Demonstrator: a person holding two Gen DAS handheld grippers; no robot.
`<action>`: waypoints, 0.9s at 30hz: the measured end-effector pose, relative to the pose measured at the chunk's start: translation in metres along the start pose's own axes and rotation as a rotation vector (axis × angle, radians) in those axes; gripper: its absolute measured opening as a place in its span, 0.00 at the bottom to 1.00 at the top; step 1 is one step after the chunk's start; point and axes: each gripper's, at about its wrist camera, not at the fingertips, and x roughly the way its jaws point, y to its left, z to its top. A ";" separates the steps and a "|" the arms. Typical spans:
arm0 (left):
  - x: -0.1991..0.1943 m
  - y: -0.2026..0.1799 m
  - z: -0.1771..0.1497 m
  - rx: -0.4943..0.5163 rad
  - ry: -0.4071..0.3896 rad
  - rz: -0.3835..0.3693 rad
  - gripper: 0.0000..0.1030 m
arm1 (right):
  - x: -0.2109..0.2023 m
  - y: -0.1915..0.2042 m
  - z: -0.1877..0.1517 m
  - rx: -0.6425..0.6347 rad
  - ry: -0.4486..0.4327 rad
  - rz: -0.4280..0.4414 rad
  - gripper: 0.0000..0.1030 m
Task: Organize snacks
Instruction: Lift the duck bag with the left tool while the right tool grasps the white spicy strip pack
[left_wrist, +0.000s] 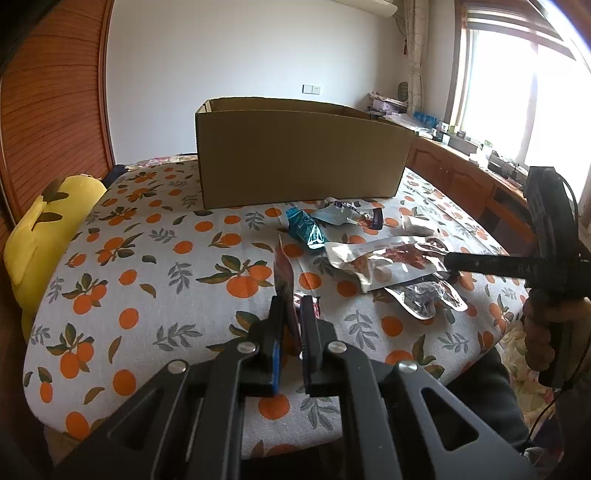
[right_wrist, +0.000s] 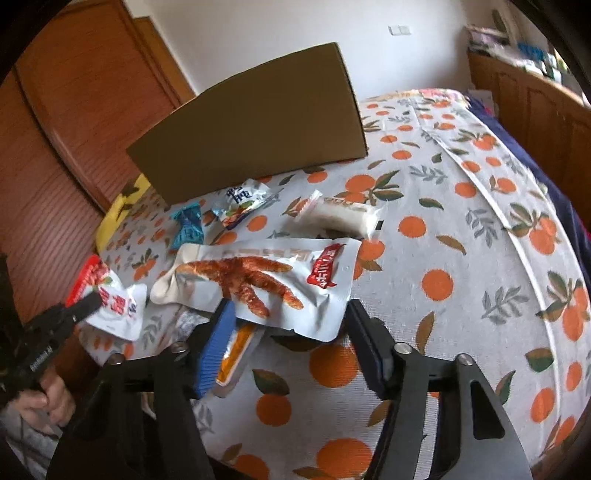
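Pinching a small red-and-white foil snack packet (right_wrist: 110, 299) by its near edge, the left gripper (left_wrist: 291, 314) is clenched tight on it, holding it upright off the orange-patterned cloth (left_wrist: 147, 258), presumably ready to carry. To its right, the right gripper (right_wrist: 291, 314) straddles the near end of a large silvery pouch printed with a chicken foot (right_wrist: 258, 280); its jaws stand half apart, the left pad touching the pouch's edge and the right one just beside it (no real squeeze yet, I judge). Farther off lie a teal foil wrapper (right_wrist: 188, 225), a small white sachet (right_wrist: 243, 201) and a pale oblong pack (right_wrist: 340, 216). Beyond stands the open brown cardboard box (left_wrist: 295, 158), the likely destination.
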 end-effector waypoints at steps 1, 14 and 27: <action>0.000 0.000 0.000 -0.002 0.001 0.001 0.05 | -0.001 -0.003 0.001 0.020 -0.004 0.013 0.48; 0.001 0.002 0.000 -0.014 0.000 0.000 0.05 | -0.016 -0.016 -0.006 0.126 -0.014 0.030 0.38; 0.000 0.003 0.000 -0.014 0.001 0.001 0.05 | -0.001 -0.014 -0.003 0.190 -0.012 0.074 0.39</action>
